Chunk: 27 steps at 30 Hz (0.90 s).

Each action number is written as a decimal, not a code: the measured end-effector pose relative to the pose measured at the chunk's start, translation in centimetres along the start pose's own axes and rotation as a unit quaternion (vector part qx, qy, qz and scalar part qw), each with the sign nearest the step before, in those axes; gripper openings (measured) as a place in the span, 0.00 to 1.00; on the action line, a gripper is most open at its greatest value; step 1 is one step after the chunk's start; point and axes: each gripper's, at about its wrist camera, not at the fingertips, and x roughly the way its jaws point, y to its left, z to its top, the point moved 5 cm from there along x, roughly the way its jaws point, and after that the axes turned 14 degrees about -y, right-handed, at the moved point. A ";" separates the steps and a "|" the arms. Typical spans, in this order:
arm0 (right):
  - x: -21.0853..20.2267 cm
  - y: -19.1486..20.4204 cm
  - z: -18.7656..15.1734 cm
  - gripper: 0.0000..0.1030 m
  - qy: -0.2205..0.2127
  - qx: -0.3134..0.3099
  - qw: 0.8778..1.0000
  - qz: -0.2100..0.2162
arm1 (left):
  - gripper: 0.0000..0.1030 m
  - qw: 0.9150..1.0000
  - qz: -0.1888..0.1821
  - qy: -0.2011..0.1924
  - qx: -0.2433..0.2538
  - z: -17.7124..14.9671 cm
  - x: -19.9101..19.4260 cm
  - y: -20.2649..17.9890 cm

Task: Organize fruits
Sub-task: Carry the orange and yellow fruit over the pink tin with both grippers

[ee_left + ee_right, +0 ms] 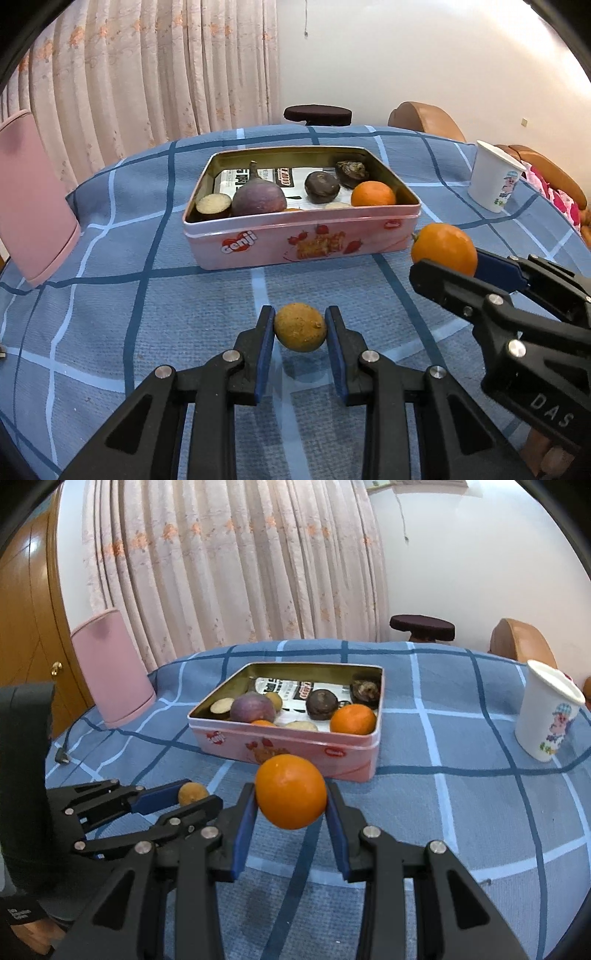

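My left gripper (pixel 300 328) is shut on a small brownish-yellow round fruit (pixel 300 327) and holds it above the blue checked cloth. My right gripper (pixel 291 794) is shut on an orange (pixel 291 791), lifted above the cloth; it also shows in the left wrist view (pixel 445 248). Ahead stands an open pink tin (pixel 303 243) holding a purple fig (pixel 258 197), two dark round fruits (pixel 322 186), an orange (pixel 373 194) and a cut piece (pixel 213 205). The tin also shows in the right wrist view (pixel 295 749), with the left gripper (pixel 192 794) at lower left.
A white paper cup (pixel 495 177) stands at the right on the cloth, seen too in the right wrist view (pixel 546 712). A pink container (pixel 110 664) stands at the left with a plug and cord (pixel 62 757). A dark stool (pixel 317 113) and brown chair (pixel 424 116) lie beyond.
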 end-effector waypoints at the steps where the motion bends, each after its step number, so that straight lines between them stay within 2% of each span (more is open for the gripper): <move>1: 0.0 0.0 0.0 0.39 0.000 0.001 1.000 -0.001 | 0.28 1.000 -0.007 0.003 -0.002 -0.1 0.0 -0.3; 7: -0.6 -0.7 -0.3 0.39 0.003 0.011 1.000 -0.003 | 0.28 0.999 -0.038 0.009 0.005 -0.5 -0.2 -2.1; 14: -1.2 -2.0 -0.4 0.39 0.010 0.015 0.999 -0.026 | 0.28 0.998 -0.068 0.007 0.003 -0.1 0.1 -3.7; 21: -1.2 -2.8 2.8 0.39 -0.021 -0.026 0.997 -0.065 | 0.28 0.999 -0.039 -0.033 -0.008 3.7 0.8 -2.7; 24: -0.6 -3.0 4.2 0.39 -0.034 -0.027 0.996 -0.076 | 0.28 0.998 -0.016 -0.052 -0.022 5.2 1.3 -1.7; 27: 0.5 -3.2 5.5 0.39 -0.048 -0.009 0.995 -0.085 | 0.28 0.997 0.025 -0.074 -0.026 6.7 1.7 -0.6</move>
